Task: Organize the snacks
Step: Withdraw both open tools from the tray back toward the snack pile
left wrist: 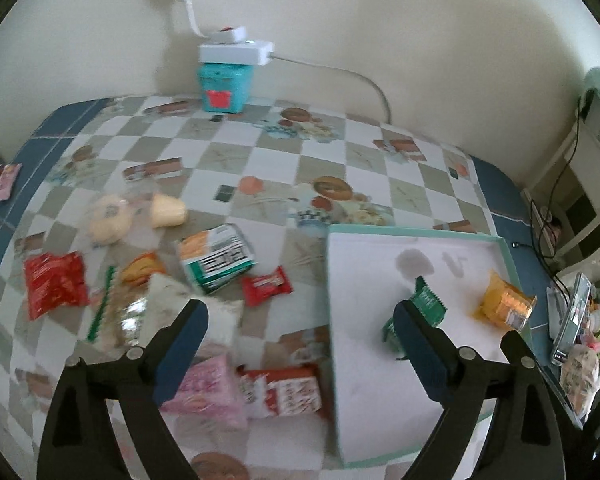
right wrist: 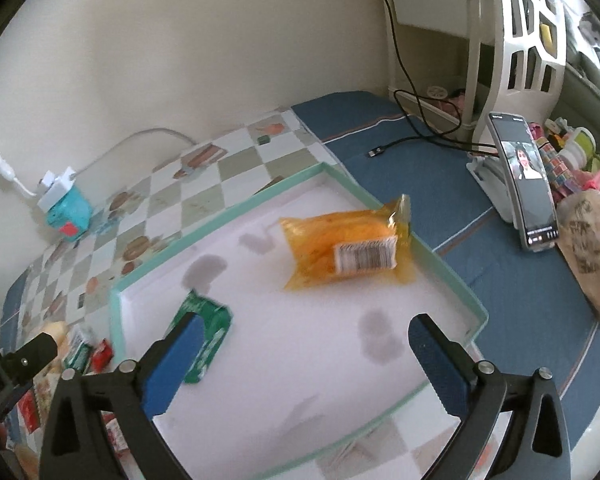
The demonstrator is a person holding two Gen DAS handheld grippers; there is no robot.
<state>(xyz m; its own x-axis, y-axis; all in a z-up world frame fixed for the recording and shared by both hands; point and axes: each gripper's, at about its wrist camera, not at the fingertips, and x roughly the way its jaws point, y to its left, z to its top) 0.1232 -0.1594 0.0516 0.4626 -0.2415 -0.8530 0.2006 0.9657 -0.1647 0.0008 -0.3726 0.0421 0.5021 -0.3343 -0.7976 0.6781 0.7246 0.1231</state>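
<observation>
My left gripper (left wrist: pixel 300 336) is wide open and holds nothing; it hangs over the checked table (left wrist: pixel 260 160), with 1 finger above the loose snacks and the other above the tray (left wrist: pixel 420 232). My right gripper (right wrist: pixel 304 344) is also wide open and empty, over the white floor of the tray (right wrist: pixel 220 220).

In the tray lie 2 snacks: a green pack (right wrist: pixel 206 340), just beside my right gripper's left finger, and an orange pack (right wrist: pixel 340 248) near the far right rim, barcode up. They are well apart.

Left of the tray, many snacks lie on the table: a red bag (left wrist: pixel 54 282), a small red pack (left wrist: pixel 266 290), a green-white pack (left wrist: pixel 216 258), a pink pack (left wrist: pixel 210 392) and 2 pale buns (left wrist: pixel 138 214). A phone (right wrist: pixel 524 184) stands right of the tray.
</observation>
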